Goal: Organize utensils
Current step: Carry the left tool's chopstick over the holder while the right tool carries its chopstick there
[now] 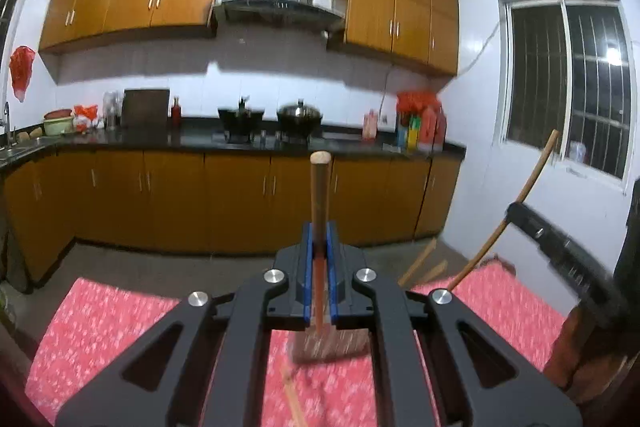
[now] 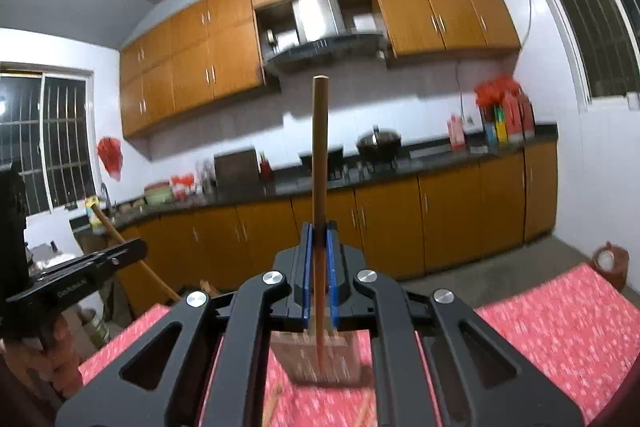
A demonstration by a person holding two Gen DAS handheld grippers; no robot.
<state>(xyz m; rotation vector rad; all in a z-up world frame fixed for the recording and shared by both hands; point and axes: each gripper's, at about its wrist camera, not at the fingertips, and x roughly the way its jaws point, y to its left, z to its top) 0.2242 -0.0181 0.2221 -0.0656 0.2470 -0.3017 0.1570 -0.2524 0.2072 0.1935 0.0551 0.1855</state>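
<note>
My left gripper (image 1: 320,231) is shut on the handle of a wooden spatula (image 1: 320,187). The handle stands up past the blue pads and the flat blade (image 1: 332,345) hangs blurred below, over the red floral tablecloth (image 1: 100,327). My right gripper (image 2: 319,231) is shut on a second wooden spatula (image 2: 320,147) with a longer handle, its blade (image 2: 316,355) above the cloth (image 2: 560,327). Each view catches the other gripper at its edge: the right gripper (image 1: 516,213) with its slanted handle (image 1: 532,183), the left gripper (image 2: 136,247) with its handle (image 2: 112,227).
More wooden utensils lie on the cloth (image 1: 420,263) (image 2: 272,403). Beyond the table runs a dark kitchen counter (image 1: 200,139) with woks (image 1: 300,117), bottles and orange cabinets. A brown jar (image 2: 608,263) stands on the floor at the right. A hand (image 2: 52,359) grips the left tool.
</note>
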